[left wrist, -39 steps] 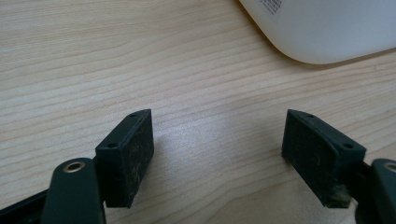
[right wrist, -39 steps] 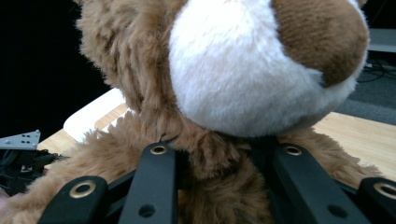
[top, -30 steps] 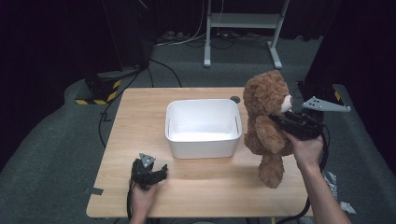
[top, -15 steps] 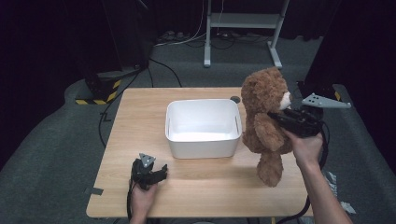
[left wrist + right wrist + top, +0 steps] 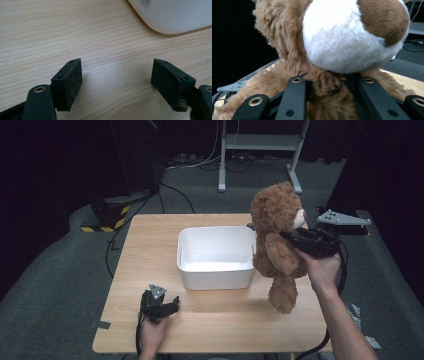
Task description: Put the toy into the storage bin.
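Wooden table under dark surroundings carries a white tub at its middle. My right gripper is clamped on the brown teddy bear, which I hold off the tabletop just right of the tub. My left gripper rests on the near edge with its jaws wide apart, holding nothing.
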Motion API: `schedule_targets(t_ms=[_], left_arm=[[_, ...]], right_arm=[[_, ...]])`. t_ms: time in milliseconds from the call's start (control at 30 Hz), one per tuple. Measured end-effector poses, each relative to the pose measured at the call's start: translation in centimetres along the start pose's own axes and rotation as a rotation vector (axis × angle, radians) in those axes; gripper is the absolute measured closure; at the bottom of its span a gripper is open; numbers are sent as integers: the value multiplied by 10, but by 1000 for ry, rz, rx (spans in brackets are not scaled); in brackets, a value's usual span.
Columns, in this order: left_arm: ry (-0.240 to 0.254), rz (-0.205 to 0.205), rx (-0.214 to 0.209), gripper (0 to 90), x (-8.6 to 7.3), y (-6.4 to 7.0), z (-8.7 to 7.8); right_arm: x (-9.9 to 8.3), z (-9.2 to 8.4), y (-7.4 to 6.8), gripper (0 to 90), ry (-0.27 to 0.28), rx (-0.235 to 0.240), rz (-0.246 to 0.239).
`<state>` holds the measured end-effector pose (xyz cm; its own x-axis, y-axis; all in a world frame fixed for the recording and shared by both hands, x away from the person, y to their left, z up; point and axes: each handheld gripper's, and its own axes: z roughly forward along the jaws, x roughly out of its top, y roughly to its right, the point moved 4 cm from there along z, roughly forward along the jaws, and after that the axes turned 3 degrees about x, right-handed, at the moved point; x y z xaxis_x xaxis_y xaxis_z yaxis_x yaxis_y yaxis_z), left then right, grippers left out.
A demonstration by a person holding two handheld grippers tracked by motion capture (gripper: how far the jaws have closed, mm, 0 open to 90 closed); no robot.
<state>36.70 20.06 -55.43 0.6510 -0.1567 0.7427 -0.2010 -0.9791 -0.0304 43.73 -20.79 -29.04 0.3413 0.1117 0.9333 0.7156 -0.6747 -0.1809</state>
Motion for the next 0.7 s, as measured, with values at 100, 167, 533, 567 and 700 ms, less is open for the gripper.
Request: schedule_targets(t_ms=[100,167,533,567,700], left_arm=[[1,0,-1,251,0,0,0],[1,0,-1,251,0,0,0],[1,0,-1,250,0,0,0],[1,0,-1,250,0,0,0],[0,0,0,251,0,0,0]], right_arm=[[5,2,-3,700,7,4,-5],[7,2,-4,700,7,6,-12],[17,13,-12,701,3,28,-11],[17,13,-12,701,3,28,-11],[21,17,-15,700,0,35,-18]])
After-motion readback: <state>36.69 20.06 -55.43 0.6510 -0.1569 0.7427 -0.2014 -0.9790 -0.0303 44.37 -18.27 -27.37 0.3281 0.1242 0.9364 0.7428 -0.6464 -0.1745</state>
